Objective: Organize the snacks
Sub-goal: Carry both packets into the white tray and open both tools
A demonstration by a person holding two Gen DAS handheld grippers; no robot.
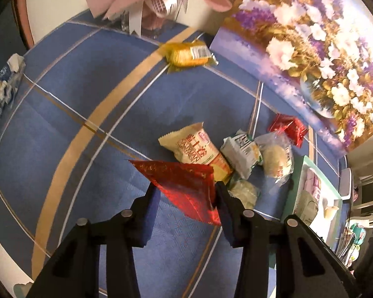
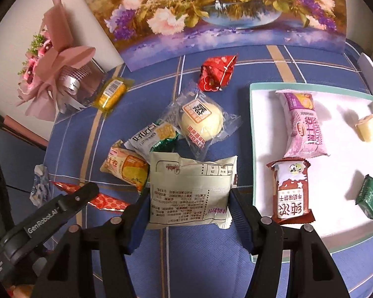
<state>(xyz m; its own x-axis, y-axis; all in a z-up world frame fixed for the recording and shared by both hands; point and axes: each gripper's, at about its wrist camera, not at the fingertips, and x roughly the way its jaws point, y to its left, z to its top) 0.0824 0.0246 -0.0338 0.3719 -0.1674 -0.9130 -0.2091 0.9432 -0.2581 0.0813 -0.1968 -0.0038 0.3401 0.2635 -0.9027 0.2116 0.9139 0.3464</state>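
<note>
Jaws of the right gripper (image 2: pixel 189 198) clamp a pale snack packet (image 2: pixel 191 191); the left gripper (image 1: pixel 184 191) seemingly pinches a red packet (image 1: pixel 184 186). Carrying step: the white tray (image 2: pixel 261 129), rightward of the jaws, awaits both.

I had the left gripper (image 1: pixel 184 188), its black fingers (image 1: pixel 146 198) padded in blue, tipped steeply down with both pads pinching the flat, red foil snack packet (image 1: pixel 186 186) held clear of the surface. The right gripper (image 2: pixel 189 198), of the same black and blue build, pointed down likewise, its pads pressed against the two sides of the pale cream printed snack packet (image 2: pixel 191 188) and carrying it aloft.
</note>
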